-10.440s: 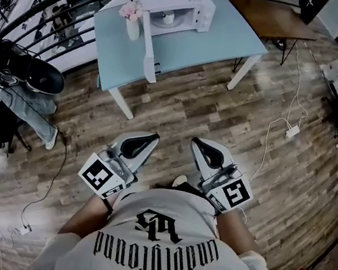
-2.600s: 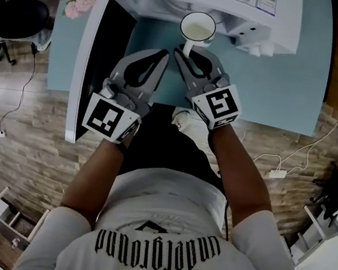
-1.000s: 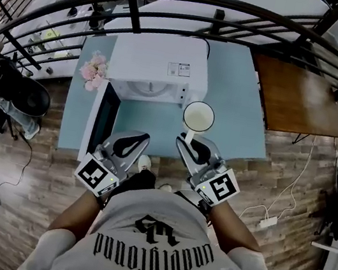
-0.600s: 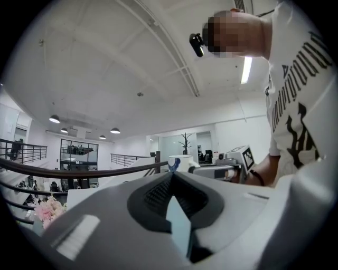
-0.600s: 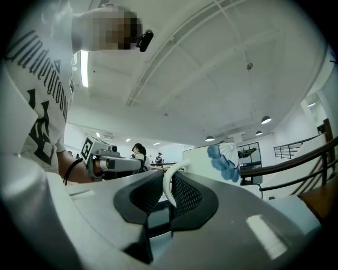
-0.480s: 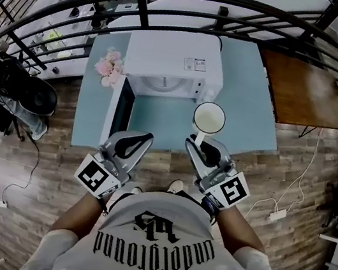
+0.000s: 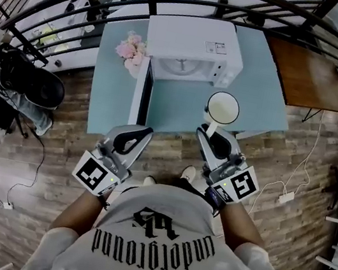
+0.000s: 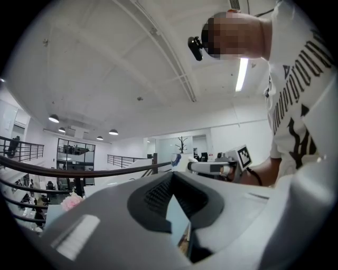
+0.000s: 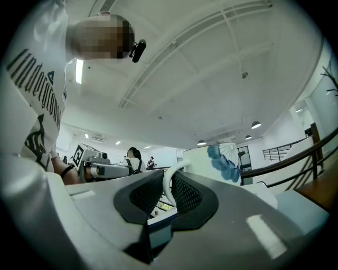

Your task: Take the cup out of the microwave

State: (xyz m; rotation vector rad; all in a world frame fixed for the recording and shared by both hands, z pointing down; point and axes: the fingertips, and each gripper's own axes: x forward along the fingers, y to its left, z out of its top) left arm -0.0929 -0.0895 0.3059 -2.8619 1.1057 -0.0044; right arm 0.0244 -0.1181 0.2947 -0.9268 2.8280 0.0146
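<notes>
**A:** Where is the cup (image 7: pixel 223 108)?

**B:** It is out of the microwave (image 7: pixel 195 39). In the head view it hangs in the air, mouth up, over the near right part of the light blue surface (image 7: pixel 173 109). The right gripper (image 7: pixel 212 131) has it by the handle.

**A:** Does the head view show that grip well?

**B:** Only roughly. The right gripper view shows it plainly. The white handle (image 9: pixel 167 185) stands between the two dark pads, and the jaws are closed narrow on it. That view also shows a blue flower print (image 9: pixel 224 158) on the cup's side. The head view looks down into the mouth and misses it.

**A:** And the left gripper (image 7: pixel 145 131)?

**B:** Its own view shows the jaws drawn together at the tips, with nothing between them. From above it sits at the surface's near edge, just by the end of the open door (image 7: pixel 143 91).

**A:** What does the head view alone give?

**B:** The layout. The microwave stands at the far edge, with its door swung out toward the near edge. The pink flowers (image 7: pixel 133 50) are at its left.

**A:** What is the count?

**B:** One cup, one microwave and one bunch of flowers. Two grippers, with a marker cube (image 7: pixel 94 174) on each. One wooden table (image 7: pixel 305 61) stands by the surface's far right corner.
</notes>
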